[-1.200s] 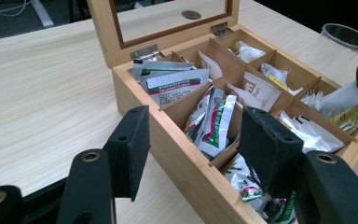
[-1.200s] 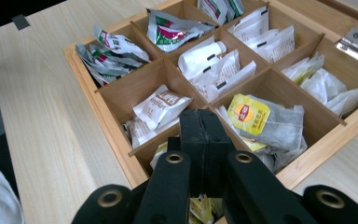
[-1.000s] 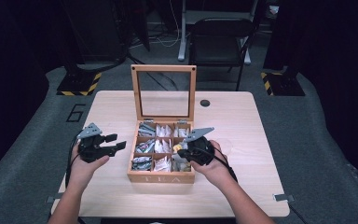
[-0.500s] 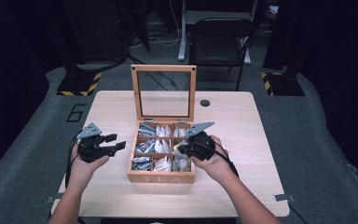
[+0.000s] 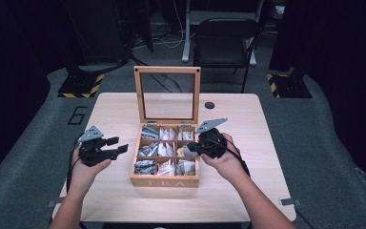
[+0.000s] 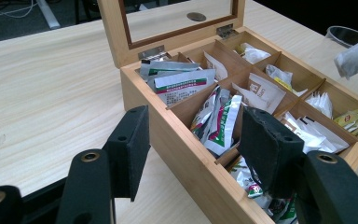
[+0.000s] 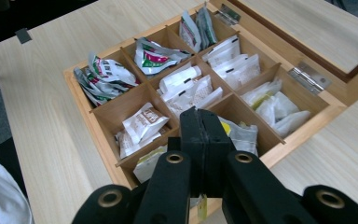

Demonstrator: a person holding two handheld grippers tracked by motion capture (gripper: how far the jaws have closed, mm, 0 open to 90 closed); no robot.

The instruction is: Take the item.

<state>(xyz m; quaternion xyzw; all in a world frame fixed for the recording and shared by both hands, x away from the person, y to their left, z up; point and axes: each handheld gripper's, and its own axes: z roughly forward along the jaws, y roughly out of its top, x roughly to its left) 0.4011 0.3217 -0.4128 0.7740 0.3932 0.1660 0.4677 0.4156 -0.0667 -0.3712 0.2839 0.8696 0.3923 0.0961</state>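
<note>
— How far along?
— My right gripper (image 5: 190, 150) pinches a tea packet (image 5: 187, 151) just above the tea box (image 5: 165, 181), lifted out.
— Left gripper (image 5: 118, 145)?
— Beside the box, jaws apart, empty. The packet isn't set down.

— How is the light in the high view?

— Bright on the tabletop (image 5: 124, 114), falling from above; the room around it sinks to near black at the left and right edges. Shadows beneath the hands are short and soft.

— Any glare?

— Hardly. The wooden box (image 5: 164, 181) is evenly lit, though the whole picture is soft and a little grainy.

— And the gripper views?

— Clear and well lit in the middle. The black tongs (image 6: 193, 154) at the bottom of the frame are close and blurred, and straight edges bow towards the corners.
</note>
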